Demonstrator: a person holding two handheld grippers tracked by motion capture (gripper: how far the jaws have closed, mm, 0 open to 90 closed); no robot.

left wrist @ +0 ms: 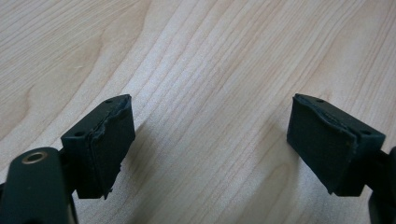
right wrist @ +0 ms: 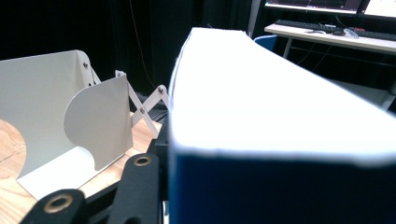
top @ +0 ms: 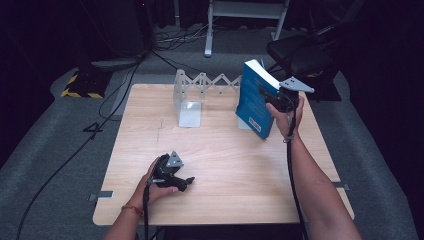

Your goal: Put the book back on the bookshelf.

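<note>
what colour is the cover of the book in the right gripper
Blue, with some white print near its lower end; the book shows best in the high view.

I see the book (top: 255,100) right of the bookend rack (top: 189,102) at the table's (top: 225,165) far edge; my left gripper (top: 187,181) rests near-left.

I see open wood across the front and middle of the pale wooden desk (top: 225,160); along its far edge the white metal expanding book rack (top: 200,92) and the tilted blue book (top: 255,100) block passage
</note>
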